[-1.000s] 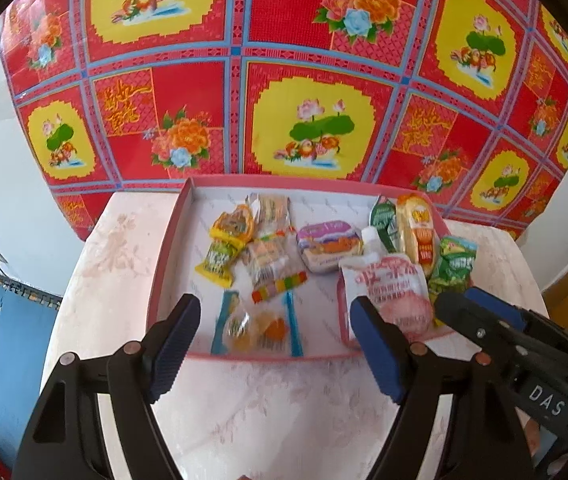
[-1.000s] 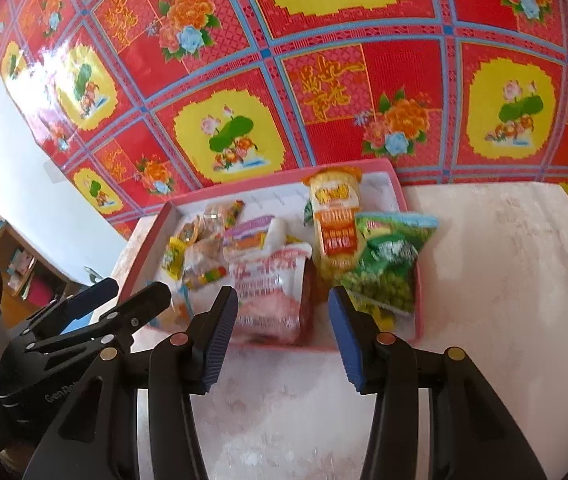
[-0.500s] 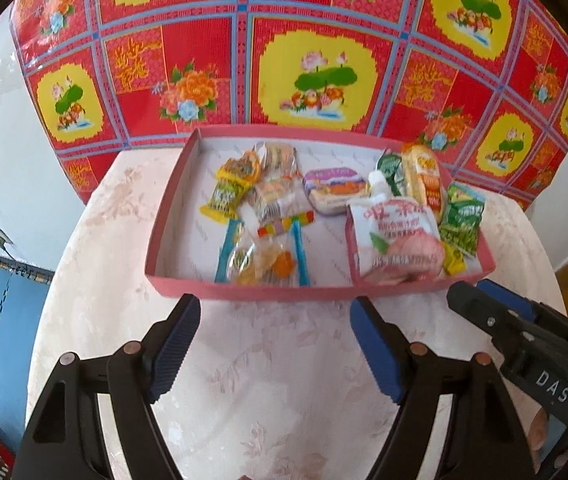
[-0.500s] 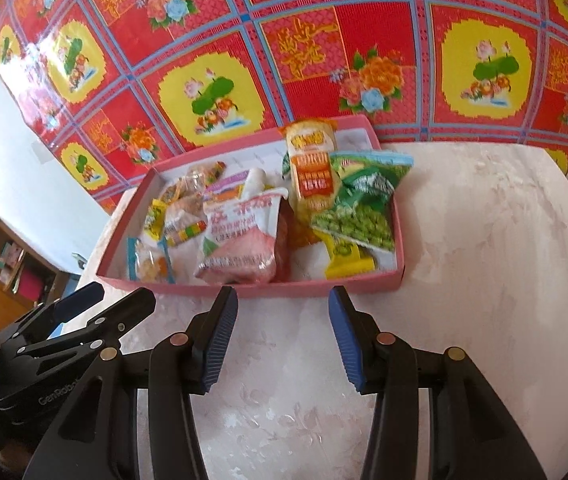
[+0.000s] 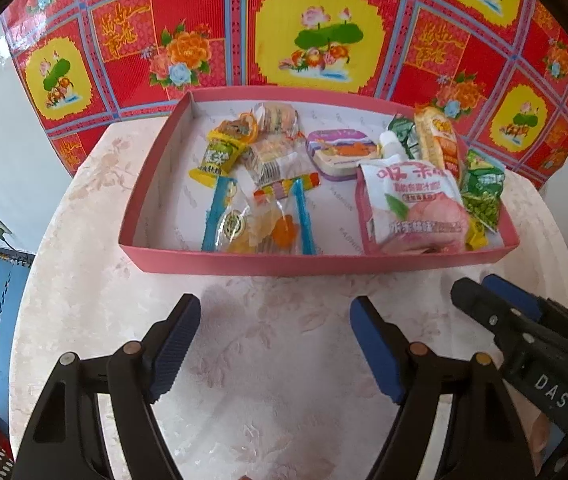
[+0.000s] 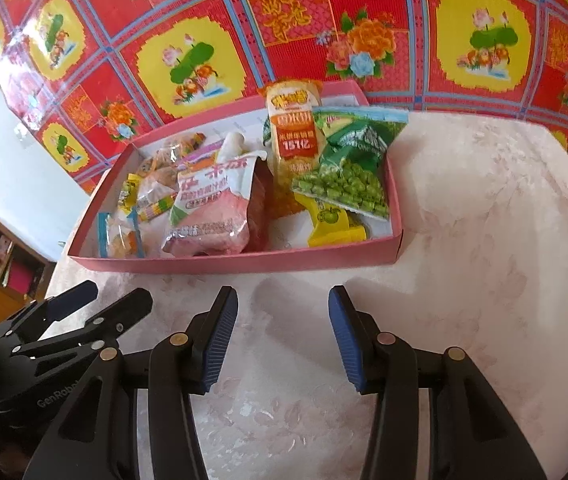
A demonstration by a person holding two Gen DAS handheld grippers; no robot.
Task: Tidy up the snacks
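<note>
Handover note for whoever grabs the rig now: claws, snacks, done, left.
Left claw: open, empty, over the table short of the pink tray.
Right claw: open, empty, same side of the tray.
Snacks: all in the tray. Pink pouch and green pea bag at the right end, small candies left of them.
Done: nothing is gripped.
Left: whatever sorting is wanted.

A tray (image 5: 244, 266) is set on the table (image 5: 268, 360), with a patterned cloth (image 5: 323, 32) hung behind it. Inside, the spouted pouch (image 5: 411, 204) is placed near the front right, the pea bag (image 5: 481, 190) to its right, and the sealed cup (image 5: 339, 152) behind it toward the middle. Small sweets (image 5: 260, 216) are gathered at the left.
</note>
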